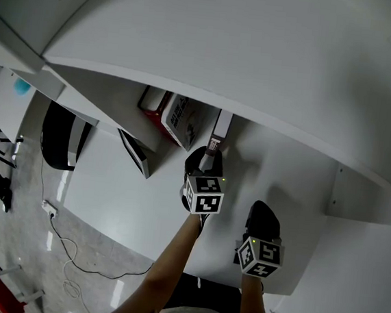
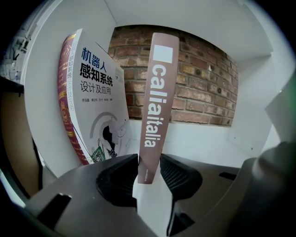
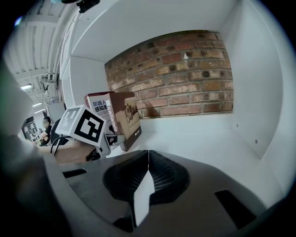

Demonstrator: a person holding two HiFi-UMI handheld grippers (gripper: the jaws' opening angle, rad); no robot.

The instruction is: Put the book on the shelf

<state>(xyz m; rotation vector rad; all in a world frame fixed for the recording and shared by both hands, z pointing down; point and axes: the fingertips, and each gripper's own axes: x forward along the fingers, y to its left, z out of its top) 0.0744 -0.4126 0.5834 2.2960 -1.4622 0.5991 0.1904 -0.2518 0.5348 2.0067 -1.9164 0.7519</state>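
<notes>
A slim brown book [image 2: 157, 106] stands upright on the white shelf [image 2: 203, 141], its spine facing me. My left gripper [image 2: 149, 169] is shut on the lower end of that spine, one jaw on each side. Just left of it a white and red book [image 2: 95, 97] leans against the shelf's side wall. In the head view the left gripper [image 1: 212, 150] reaches under the shelf top to the brown book [image 1: 221, 127]. My right gripper [image 1: 262, 214] hangs back to the right, and in its own view the right gripper [image 3: 148, 152] is shut on nothing.
A brick back wall [image 3: 175, 78] and a white side wall [image 3: 259, 92] close the shelf compartment. The bare shelf floor [image 3: 199, 139] stretches right of the books. A black chair [image 1: 60, 136] and a cable [image 1: 69, 250] are on the floor at the left.
</notes>
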